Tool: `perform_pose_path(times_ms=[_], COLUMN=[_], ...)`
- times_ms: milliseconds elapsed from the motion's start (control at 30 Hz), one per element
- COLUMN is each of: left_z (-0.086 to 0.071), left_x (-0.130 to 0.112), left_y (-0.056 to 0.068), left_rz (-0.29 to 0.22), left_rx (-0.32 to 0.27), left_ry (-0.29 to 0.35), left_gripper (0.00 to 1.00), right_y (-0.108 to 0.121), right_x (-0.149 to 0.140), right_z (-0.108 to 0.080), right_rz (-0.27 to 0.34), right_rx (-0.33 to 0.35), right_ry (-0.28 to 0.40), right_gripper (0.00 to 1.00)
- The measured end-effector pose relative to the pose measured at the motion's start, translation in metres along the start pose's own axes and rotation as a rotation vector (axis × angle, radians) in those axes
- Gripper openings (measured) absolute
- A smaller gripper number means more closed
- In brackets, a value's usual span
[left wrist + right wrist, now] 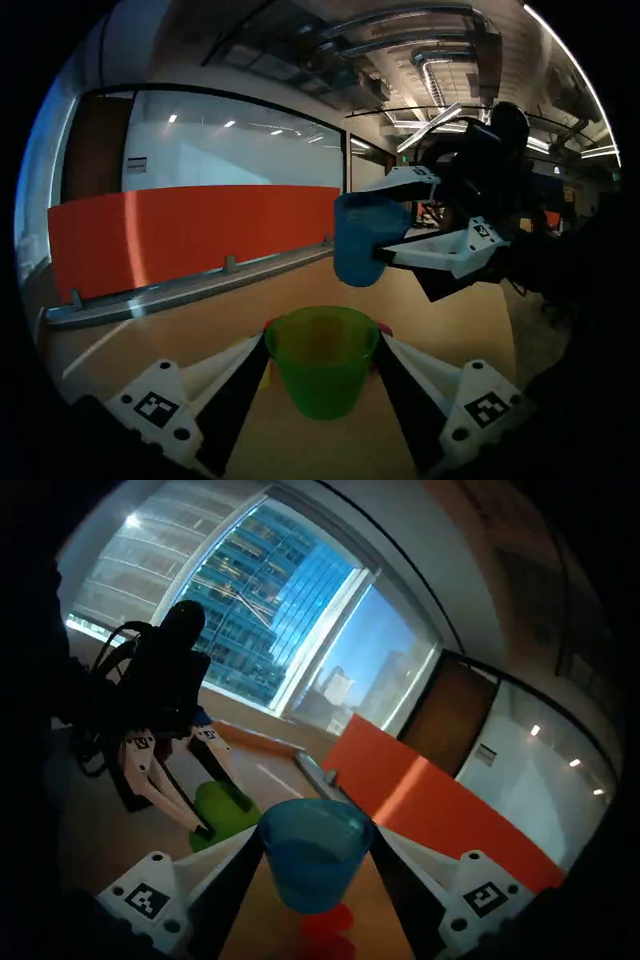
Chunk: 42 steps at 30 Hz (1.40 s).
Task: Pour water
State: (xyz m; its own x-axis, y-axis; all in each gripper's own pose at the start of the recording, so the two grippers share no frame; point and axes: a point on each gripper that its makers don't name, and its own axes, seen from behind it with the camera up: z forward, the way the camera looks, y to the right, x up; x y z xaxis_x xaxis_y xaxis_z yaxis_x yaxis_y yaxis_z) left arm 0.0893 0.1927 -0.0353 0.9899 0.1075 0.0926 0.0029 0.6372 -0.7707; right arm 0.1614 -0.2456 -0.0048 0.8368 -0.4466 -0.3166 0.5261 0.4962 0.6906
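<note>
Left gripper view: our left gripper (322, 340) pinches a green cup (322, 380). Farther right, our right gripper (370, 226) pinches a blue cup (356, 248), held higher.

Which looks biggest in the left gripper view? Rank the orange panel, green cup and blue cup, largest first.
1. orange panel
2. green cup, close to the camera
3. blue cup, farther off; the cups' true sizes may match

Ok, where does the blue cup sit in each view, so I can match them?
Left gripper view: blue cup right of centre, above the green cup, held by the right gripper.
Right gripper view: blue cup bottom centre, gripped by the right gripper; the green cup lies to its left.
Shared landmark: the orange wall panel.
</note>
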Motion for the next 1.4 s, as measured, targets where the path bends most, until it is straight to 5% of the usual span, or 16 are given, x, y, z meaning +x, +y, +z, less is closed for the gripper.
perform_pose_path(times_ms=[700,1400], left_z=[-0.001,0.008], left_x=[0.019,0.020], left_y=[0.035,0.044], left_rz=[0.042,0.065], left_rx=[-0.043,-0.069], left_ry=[0.022,0.025], left_gripper=[0.89,0.89], right_y=[0.020,0.033], right_x=[0.031,0.039], right_z=[0.006,0.014], right_rz=[-0.281,-0.498], right_rx=[-0.034,-0.053], right_ry=[0.025,0.009], right_gripper=[0.92,0.92])
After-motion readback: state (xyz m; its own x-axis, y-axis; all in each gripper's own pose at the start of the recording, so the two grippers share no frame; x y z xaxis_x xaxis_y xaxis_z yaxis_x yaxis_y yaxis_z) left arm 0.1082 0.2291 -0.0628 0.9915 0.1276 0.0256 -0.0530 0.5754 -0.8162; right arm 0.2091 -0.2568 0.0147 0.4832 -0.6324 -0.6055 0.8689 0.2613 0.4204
